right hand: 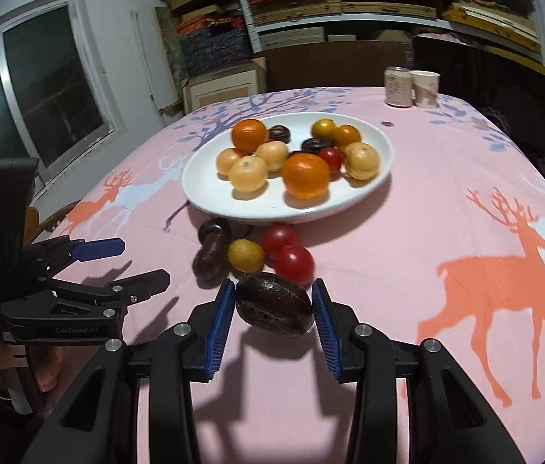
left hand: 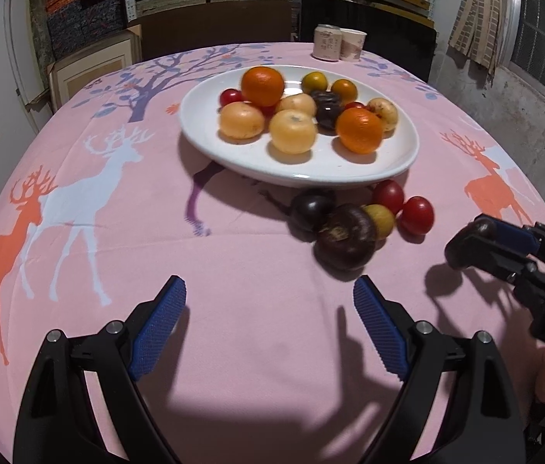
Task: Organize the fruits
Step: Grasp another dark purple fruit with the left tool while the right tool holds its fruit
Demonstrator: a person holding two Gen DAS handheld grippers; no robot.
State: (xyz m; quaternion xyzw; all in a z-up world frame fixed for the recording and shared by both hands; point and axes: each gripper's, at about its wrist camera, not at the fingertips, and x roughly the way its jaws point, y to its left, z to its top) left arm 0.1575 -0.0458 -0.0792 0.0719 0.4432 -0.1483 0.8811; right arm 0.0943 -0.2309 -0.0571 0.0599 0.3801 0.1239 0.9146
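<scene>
Fruits: my right gripper [right hand: 272, 307] clamps a dark fruit [right hand: 274, 304] above the near tablecloth [right hand: 407, 232], bound, I judge, for the far plate [right hand: 203, 189]; left gripper [left hand: 268, 309] spread, empty.

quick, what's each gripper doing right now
left gripper: open, nothing between its pads.
right gripper: shut on a dark purple fruit, held off the tablecloth.

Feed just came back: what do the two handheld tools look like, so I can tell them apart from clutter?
Both match: the left tool and right tool have black plastic linkage arms with silver pivot screws and ribbed blue finger pads. The left body carries white lettering.
</scene>
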